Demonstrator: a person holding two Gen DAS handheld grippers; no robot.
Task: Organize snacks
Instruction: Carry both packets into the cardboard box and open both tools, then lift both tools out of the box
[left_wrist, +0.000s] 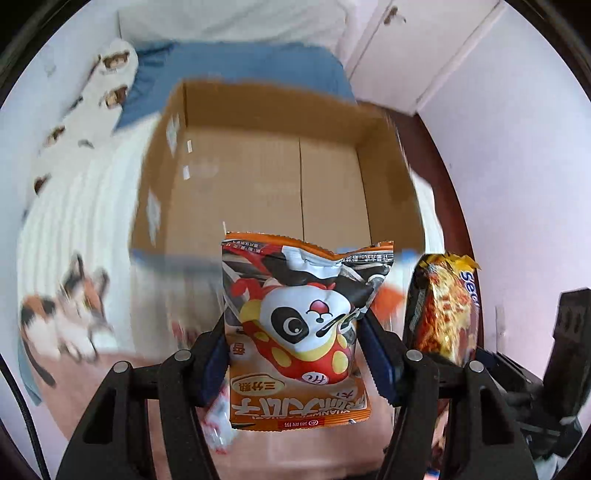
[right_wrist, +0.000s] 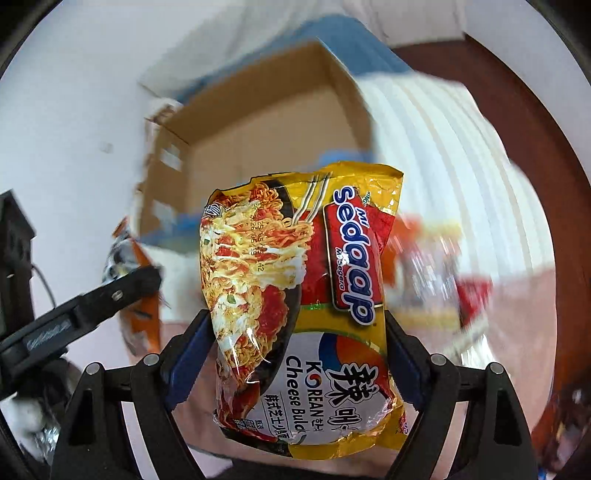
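My left gripper (left_wrist: 293, 328) is shut on an orange panda snack packet (left_wrist: 299, 332) and holds it in the air just in front of the near rim of an open cardboard box (left_wrist: 258, 184). My right gripper (right_wrist: 295, 325) is shut on a yellow Sedaap noodle packet (right_wrist: 295, 306), also held up before the same box (right_wrist: 258, 122). The noodle packet shows at the right of the left wrist view (left_wrist: 443, 310). The left gripper's arm (right_wrist: 81, 314) shows at the left of the right wrist view. The box's inside looks empty.
The box stands on a bed with a white ribbed blanket (left_wrist: 74, 229) and a blue cover (left_wrist: 240, 62). A cat-print cloth (left_wrist: 70, 314) lies at the left. Blurred snack packets (right_wrist: 443, 258) lie on the bed to the right. A dark wooden bed frame (right_wrist: 535, 166) curves along the right.
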